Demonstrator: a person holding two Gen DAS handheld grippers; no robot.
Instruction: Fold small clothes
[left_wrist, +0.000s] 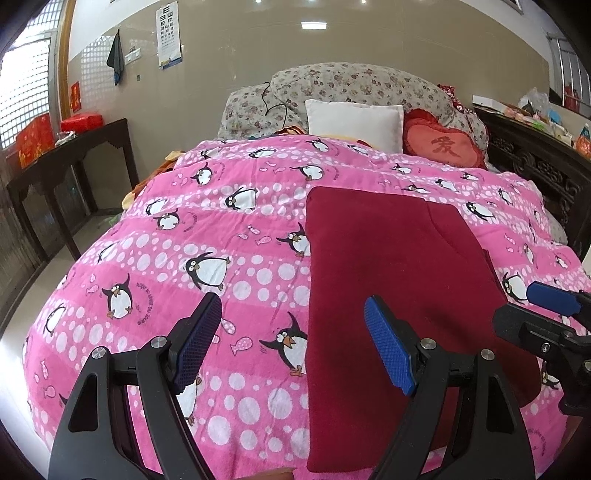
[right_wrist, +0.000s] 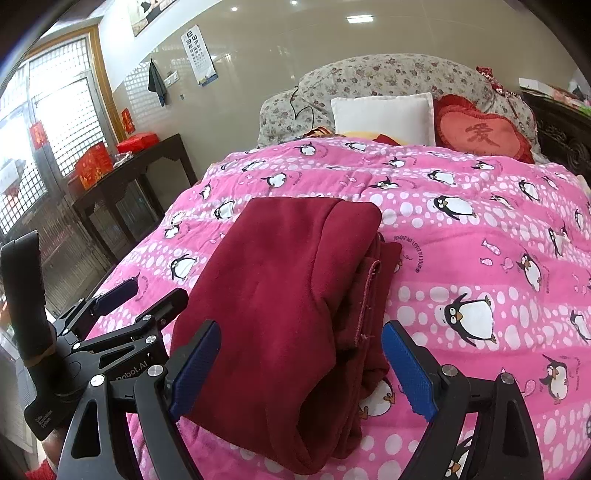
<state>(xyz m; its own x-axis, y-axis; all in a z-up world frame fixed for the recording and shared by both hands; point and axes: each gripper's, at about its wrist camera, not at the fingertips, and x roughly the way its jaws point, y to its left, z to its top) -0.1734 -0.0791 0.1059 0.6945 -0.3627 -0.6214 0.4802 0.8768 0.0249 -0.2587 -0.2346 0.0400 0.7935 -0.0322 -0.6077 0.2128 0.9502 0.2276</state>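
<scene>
From the left wrist camera, the left gripper (left_wrist: 293, 339) hangs above the bed with its jaws spread wide and nothing between them. The dark red garment (left_wrist: 399, 295) lies flat ahead, its long left edge running roughly between the two fingers; the right blue pad (left_wrist: 388, 343) sits over the cloth and the left one over bare pink penguin quilt (left_wrist: 221, 229). The cloth looks like soft, matte fleece, folded into a long rectangle with a faint seam curving across its far end. Off beyond the right finger, the right gripper (left_wrist: 546, 314) pokes in at the garment's far side.

From the right wrist camera, the right gripper (right_wrist: 301, 365) is likewise released, jaws wide, straddling the near end of the garment (right_wrist: 288, 295) without pinching it. Here the bundle shows its thickness: several layers stacked, a stitched hem visible along the edge nearer the right finger, and a rounded fold at the near corner. The left gripper (right_wrist: 140, 306) lies just outside the left finger, beside the cloth.

To my eye the fold is well along, and a final halving may remain. Doing it well would mean biting all layers at each near corner together, lifting evenly, and laying the end over squarely so the loose hem does not slip out on the plush, slightly rumpled quilt.
</scene>
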